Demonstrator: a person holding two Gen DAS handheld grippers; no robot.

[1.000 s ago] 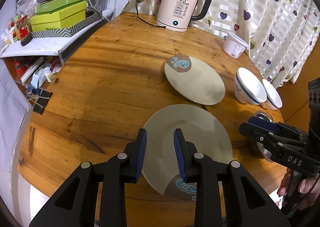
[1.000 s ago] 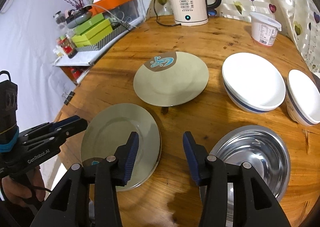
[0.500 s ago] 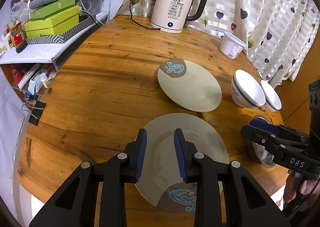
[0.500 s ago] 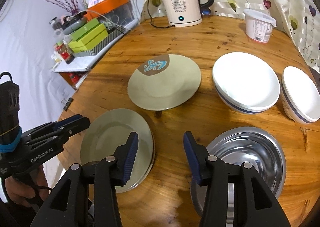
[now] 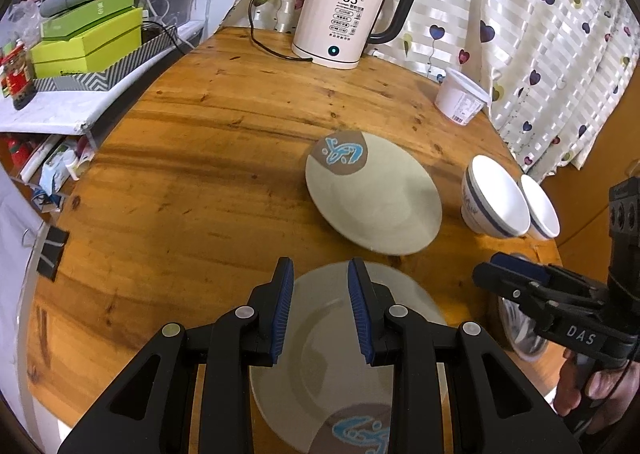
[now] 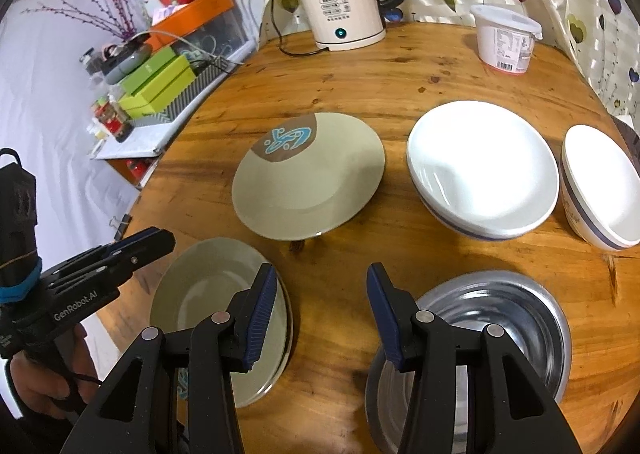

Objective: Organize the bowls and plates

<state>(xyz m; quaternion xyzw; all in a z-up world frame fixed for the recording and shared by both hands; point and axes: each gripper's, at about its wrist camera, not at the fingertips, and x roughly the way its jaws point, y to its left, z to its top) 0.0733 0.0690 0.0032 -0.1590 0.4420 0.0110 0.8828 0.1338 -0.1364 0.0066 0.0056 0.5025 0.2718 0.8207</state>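
Observation:
Two grey-green plates with a brown and blue patch lie on the round wooden table (image 5: 192, 158). The near plate (image 5: 332, 366) (image 6: 212, 306) lies under my left gripper (image 5: 320, 310), which is open and empty above it. The far plate (image 5: 376, 194) (image 6: 308, 178) sits tilted at mid-table. Two white bowls with a blue band (image 5: 496, 202) (image 6: 484, 170) (image 6: 600, 186) stand at the right. A steel bowl (image 6: 496, 330) (image 5: 520, 334) lies under my right gripper (image 6: 320, 314), which is open and empty.
A cream electric kettle (image 5: 344, 30) (image 6: 344, 2) with its cord stands at the back. A white lidded tub (image 5: 460, 98) (image 6: 508, 38) stands at the back right. A shelf with green boxes (image 5: 88, 42) adjoins the table's left side. A heart-patterned curtain (image 5: 540, 34) hangs behind.
Both grippers have pulled back and lifted a little, so the near plate and steel bowl sit lower in view. Nothing on the table has moved. Both grippers stay open.

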